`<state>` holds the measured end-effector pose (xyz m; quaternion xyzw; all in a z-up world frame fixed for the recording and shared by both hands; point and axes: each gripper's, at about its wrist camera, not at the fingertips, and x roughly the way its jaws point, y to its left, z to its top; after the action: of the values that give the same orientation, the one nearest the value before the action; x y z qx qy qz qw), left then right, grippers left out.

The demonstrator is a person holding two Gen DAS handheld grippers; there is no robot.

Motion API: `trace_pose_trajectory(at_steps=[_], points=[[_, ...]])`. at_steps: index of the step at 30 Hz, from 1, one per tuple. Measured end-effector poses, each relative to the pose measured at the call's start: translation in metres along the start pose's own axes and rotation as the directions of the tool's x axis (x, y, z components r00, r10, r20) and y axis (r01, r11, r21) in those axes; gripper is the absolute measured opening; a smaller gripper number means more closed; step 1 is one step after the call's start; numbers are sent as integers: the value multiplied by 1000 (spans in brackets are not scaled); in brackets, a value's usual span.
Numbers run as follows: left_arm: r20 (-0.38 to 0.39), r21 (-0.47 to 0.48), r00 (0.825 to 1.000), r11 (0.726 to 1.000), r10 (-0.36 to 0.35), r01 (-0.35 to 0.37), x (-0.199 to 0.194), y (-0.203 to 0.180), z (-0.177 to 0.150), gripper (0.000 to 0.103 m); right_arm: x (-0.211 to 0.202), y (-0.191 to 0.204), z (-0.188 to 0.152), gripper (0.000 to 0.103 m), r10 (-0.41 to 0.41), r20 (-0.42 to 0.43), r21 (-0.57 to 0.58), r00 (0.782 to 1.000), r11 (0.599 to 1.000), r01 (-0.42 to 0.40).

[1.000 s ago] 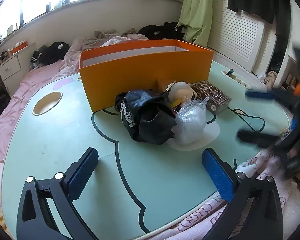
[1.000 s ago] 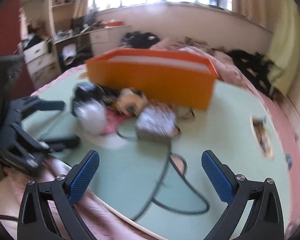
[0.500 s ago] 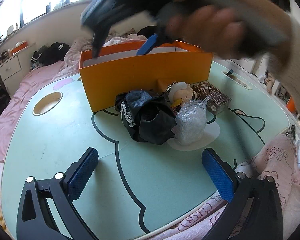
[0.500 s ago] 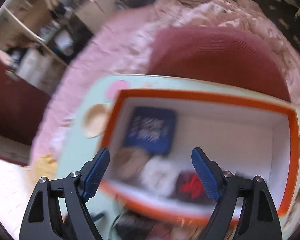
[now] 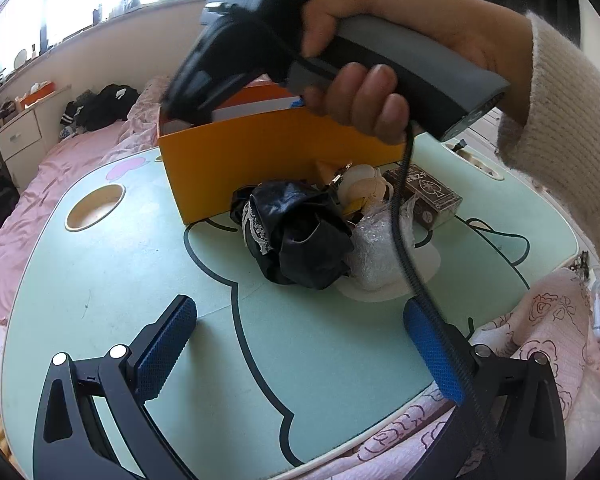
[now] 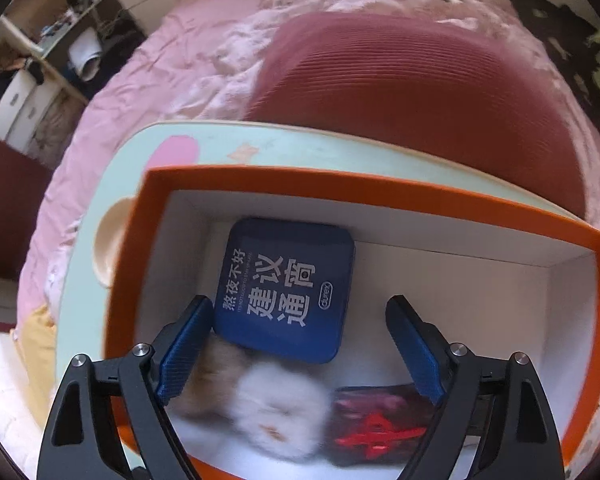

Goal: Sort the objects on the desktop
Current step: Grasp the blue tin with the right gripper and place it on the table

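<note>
The right gripper [image 6: 300, 348] points down into the orange box [image 6: 380, 188], jaws closing on nothing, a blue tin [image 6: 286, 290] and fluffy toy [image 6: 276, 412] between its fingers. The left gripper [image 5: 300, 344] stands wide and empty, a black pouch [image 5: 296, 232] ahead.

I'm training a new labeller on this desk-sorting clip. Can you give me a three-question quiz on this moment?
1. True or false: the dark blue tin lies inside the orange box.
2. Which hand-held gripper is over the box? A left B right
3. Fill in: on the table, the crumpled black bag lies beside a ____ wrap bundle.

Key: 1 true; 2 B; 3 bubble.
</note>
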<state>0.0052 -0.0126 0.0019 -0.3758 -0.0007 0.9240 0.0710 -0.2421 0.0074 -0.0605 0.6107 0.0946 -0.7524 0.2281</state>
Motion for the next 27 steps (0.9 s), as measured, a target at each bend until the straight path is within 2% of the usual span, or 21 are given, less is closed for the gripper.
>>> trace_pose_trajectory(at_steps=[1,3,5,8,10,13,15,17,19,25,27], points=[[0,1,1000,1000,1,-1,0,0,0,103,-2,-1,-2,68,-57,13,-15,998,998,57],[1,2,1000,1000,2,-2,0,-1,-1,103,3,1,-4,67,-145,23,-55,989,988,146],[0,1,1000,1000,1,-1,0,-1,-2,103,2,-2,-4,67,-118,48,-57,992,991,120],[1,2,1000,1000,1,-1,0,-1,-1,103,-14,-15,-6,67,-13,102,4,995,1000,13],[1,1,1000,1000,1,-1,0,-2,-1,103,-37,-22,-11,67,53,196,24,979,998,-59],[1,1,1000,1000,1,-1,0,-2,-1,103,-83,-26,-33,67,66,311,-7,948,998,-67],[1,1,1000,1000,2,-2,0,-2,-1,103,-107,-27,-54,67,113,358,-45,927,994,-104],[1,1,1000,1000,3,-3,1,-2,-1,103,-122,-31,-82,67,152,376,-75,914,988,-134],[0,1,1000,1000,2,-2,0,-1,-1,103,-128,-35,-112,67,154,384,-87,910,988,-131],[-1,1,1000,1000,4,-4,2,-1,1,103,-109,-59,-178,67,197,371,-69,908,980,-184],[-1,2,1000,1000,4,-4,2,-1,1,103,-104,-60,-191,67,182,388,-63,904,983,-171]])
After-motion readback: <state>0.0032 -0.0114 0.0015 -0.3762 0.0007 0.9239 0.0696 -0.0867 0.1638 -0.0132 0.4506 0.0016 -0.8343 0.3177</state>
